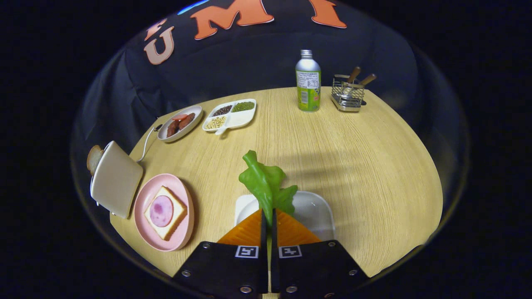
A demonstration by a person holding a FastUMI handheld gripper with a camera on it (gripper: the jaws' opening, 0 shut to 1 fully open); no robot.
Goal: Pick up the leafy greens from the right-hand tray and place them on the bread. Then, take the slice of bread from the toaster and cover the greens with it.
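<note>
Gripper [268, 220] with jaws nearly closed, pinching the leafy greens [265, 185] above the white tray [316, 211]. Step in hand: carrying the greens. Next, judged: swing left of the tray to the ham-topped bread [165, 211] on the pink plate [183, 236], beside the toaster [116, 179].

1. My gripper [268, 218] has orange fingers on black bodies carrying small black-and-white square markers; the fingers are pinched on the bright green leafy greens [265, 182].
2. Under them I see a white tray [314, 209].
3. The table [353, 166] is pale wood with fine grain lines.
4. To the left, a pink plate [183, 195] holds tan bread [176, 218] topped by a pink meat round [161, 211].
5. The toaster [116, 178] beside it is cream, with a brown-crusted slice [94, 158].
6. Far left, a grey dish [194, 120] carries reddish-brown pieces.
7. The divided dish [239, 120] is white with dark, green and beige fillings.
8. Far right, a silver bottle [308, 64] wears a green label.
</note>
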